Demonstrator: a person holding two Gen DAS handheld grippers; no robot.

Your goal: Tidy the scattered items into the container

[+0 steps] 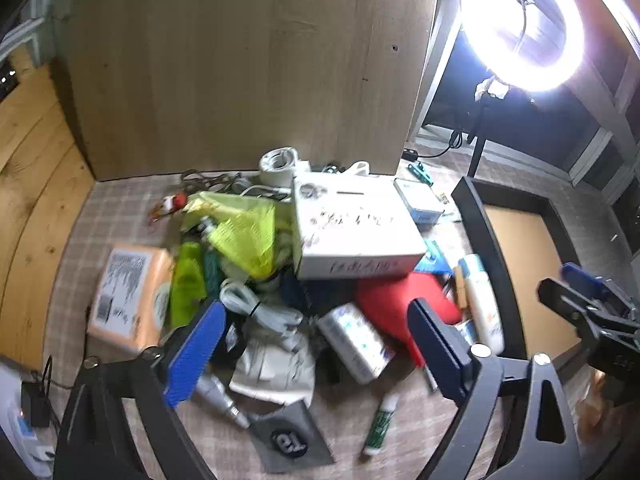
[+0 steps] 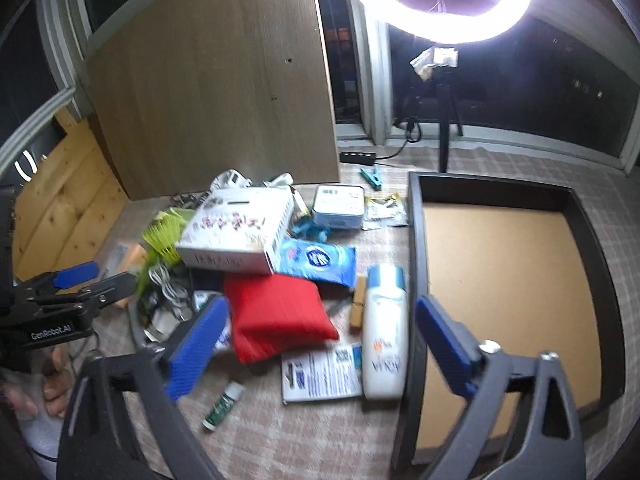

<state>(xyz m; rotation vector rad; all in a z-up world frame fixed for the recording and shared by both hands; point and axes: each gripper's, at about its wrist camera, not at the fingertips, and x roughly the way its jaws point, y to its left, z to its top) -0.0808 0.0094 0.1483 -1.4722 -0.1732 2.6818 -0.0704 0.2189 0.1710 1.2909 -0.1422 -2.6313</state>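
A pile of items lies on the checked cloth: a white box (image 1: 352, 228) (image 2: 236, 236), a red pouch (image 1: 396, 300) (image 2: 276, 312), a white bottle (image 1: 482, 300) (image 2: 386, 328), a blue wipes pack (image 2: 316, 260), an orange packet (image 1: 128, 292) and a small green tube (image 1: 380, 424) (image 2: 222, 404). To the right stands the black container (image 1: 472, 216) (image 2: 416, 240), with only its brown floor showing. My left gripper (image 1: 316, 354) hovers open over the pile, nothing between its pads. Just as wide and bare, my right gripper (image 2: 320, 348) hangs over the pouch and bottle.
An upright wooden board (image 1: 240, 60) backs the pile. A bright ring light (image 1: 520, 28) on a stand glares behind the container, with a power strip (image 2: 358, 157) near it. A blue-white tin (image 2: 340, 206) and a leaflet (image 2: 324, 372) lie by the container's left wall.
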